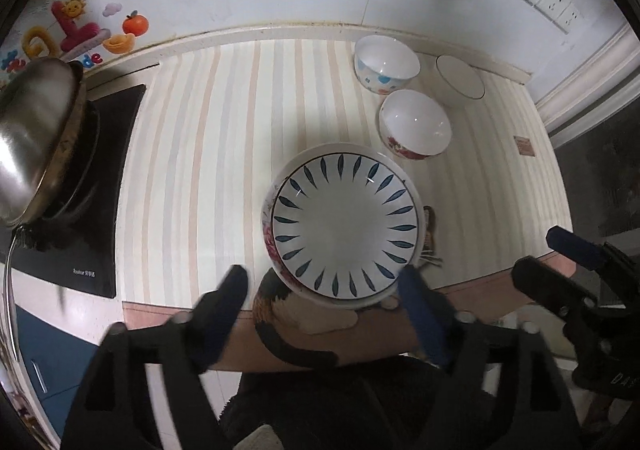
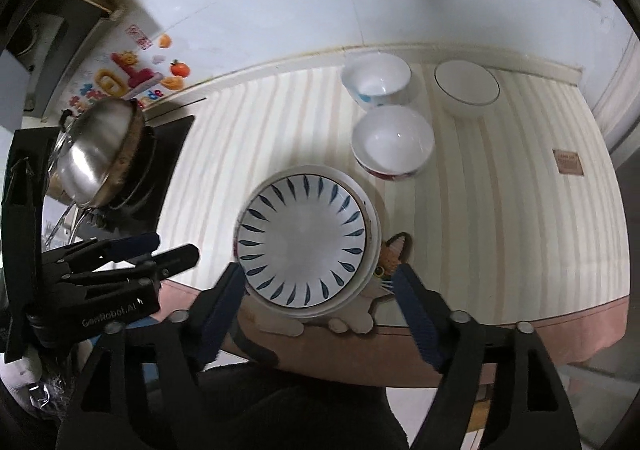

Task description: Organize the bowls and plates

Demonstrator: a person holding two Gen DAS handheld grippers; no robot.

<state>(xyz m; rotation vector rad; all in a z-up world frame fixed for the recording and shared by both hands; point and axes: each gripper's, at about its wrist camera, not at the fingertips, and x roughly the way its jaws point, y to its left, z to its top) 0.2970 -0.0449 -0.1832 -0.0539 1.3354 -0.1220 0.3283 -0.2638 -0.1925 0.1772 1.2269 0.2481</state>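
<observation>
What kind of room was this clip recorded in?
Most likely a home kitchen: a steel wok sits on a black cooktop beside a counter under a striped cloth, with white ceramic bowls and a blue-leaf patterned plate on it.

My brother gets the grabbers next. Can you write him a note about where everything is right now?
Left gripper: jaws open, holding nothing.
Right gripper: jaws open, holding nothing.
The blue-leaf plate lies stacked on other plates near the front edge of the striped mat.
Three bowls stand apart at the back right: the blue-patterned bowl, the red-flowered bowl and the plain white bowl.
Done: plates stacked. Left: probably nest the bowls.
</observation>
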